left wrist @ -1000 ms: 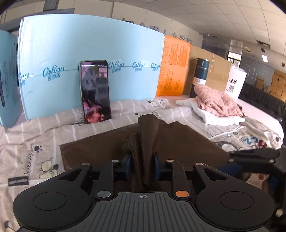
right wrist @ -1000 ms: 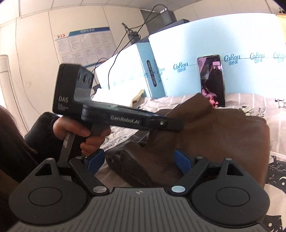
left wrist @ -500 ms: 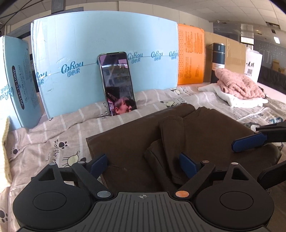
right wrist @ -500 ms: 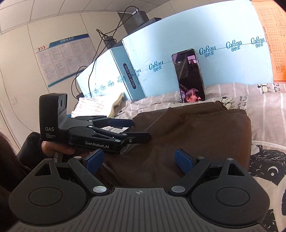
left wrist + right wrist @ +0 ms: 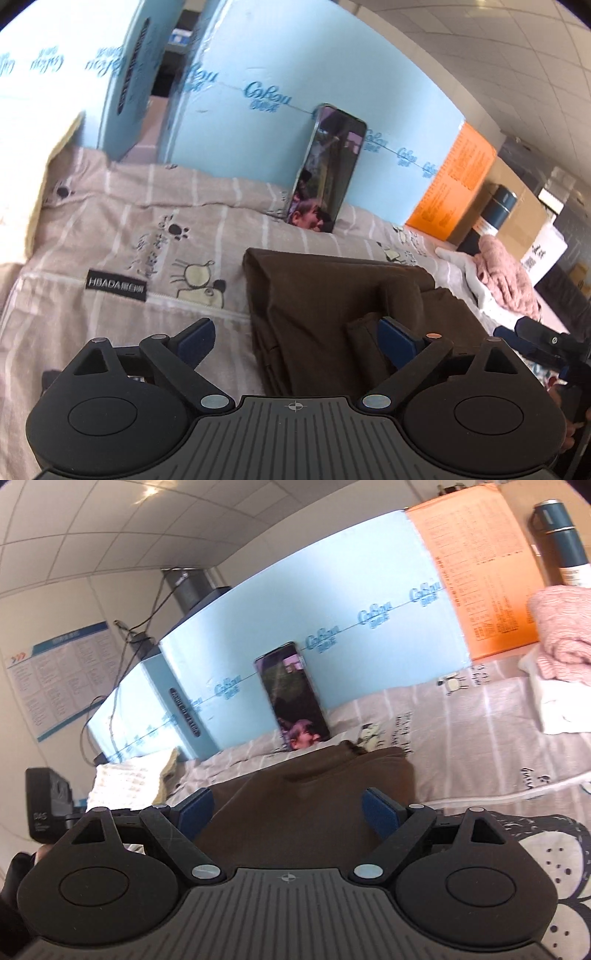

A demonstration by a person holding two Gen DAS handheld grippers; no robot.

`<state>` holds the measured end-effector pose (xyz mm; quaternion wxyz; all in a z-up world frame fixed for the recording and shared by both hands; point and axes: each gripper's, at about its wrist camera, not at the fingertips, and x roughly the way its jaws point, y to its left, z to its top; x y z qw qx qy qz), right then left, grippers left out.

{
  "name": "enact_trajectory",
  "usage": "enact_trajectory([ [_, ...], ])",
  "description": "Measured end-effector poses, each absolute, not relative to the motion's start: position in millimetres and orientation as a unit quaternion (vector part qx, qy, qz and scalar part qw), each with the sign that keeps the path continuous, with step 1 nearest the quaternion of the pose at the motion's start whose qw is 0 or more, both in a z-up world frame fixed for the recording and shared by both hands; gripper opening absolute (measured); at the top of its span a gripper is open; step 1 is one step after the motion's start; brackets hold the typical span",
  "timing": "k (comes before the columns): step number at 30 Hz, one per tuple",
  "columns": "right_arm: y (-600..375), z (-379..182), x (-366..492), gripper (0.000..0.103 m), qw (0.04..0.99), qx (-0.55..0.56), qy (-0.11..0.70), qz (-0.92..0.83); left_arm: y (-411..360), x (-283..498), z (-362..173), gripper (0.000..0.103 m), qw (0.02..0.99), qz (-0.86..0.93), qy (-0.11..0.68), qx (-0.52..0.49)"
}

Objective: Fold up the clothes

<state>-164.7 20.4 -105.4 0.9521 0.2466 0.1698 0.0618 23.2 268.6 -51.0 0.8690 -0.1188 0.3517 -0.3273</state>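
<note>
A dark brown garment [image 5: 332,306] lies folded on the striped bed sheet [image 5: 129,229]; it also shows in the right wrist view [image 5: 306,805]. My left gripper [image 5: 295,339] is open and empty, over the garment's left edge, its right finger beside a raised fold. My right gripper [image 5: 288,810] is open and empty, just above the near part of the garment. The right gripper's tip shows at the right edge of the left wrist view [image 5: 535,332]. The left gripper's body shows at the left edge of the right wrist view [image 5: 48,812].
A phone [image 5: 328,170] leans against light blue foam boards [image 5: 258,122] at the back. An orange board [image 5: 454,188], a dark flask [image 5: 495,210] and a pink and white pile of clothes [image 5: 498,280] stand to the right. A cream knit [image 5: 129,779] lies to the left.
One second ago my left gripper was shut on a raised fold of the brown garment; it has let go, opened and swung left. My right gripper stayed open and shifted right over the garment.
</note>
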Motion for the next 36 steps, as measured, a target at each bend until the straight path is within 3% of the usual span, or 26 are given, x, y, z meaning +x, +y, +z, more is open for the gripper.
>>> enact_trajectory([
  [8, -5, -120, -153, 0.091, 0.927, 0.304, 0.221, 0.007, 282, 38, -66, 0.101, 0.814, -0.358, 0.404, -0.212],
  [28, 15, -130, -139, 0.098, 0.884, 0.328, 0.304, 0.138, 251, 26, -79, 0.103, 0.727, -0.482, 0.410, -0.266],
  [31, 18, -129, -141, 0.097, 0.885, 0.325, 0.301, 0.142, 245, 20, -79, 0.103, 0.732, -0.493, 0.397, -0.250],
  [35, 20, -128, -143, 0.086, 0.890, 0.319, 0.294, 0.141, 241, 11, -78, 0.102, 0.748, -0.496, 0.374, -0.236],
  [36, 20, -128, -144, 0.084, 0.891, 0.320, 0.292, 0.139, 240, 10, -78, 0.096, 0.757, -0.491, 0.368, -0.223],
])
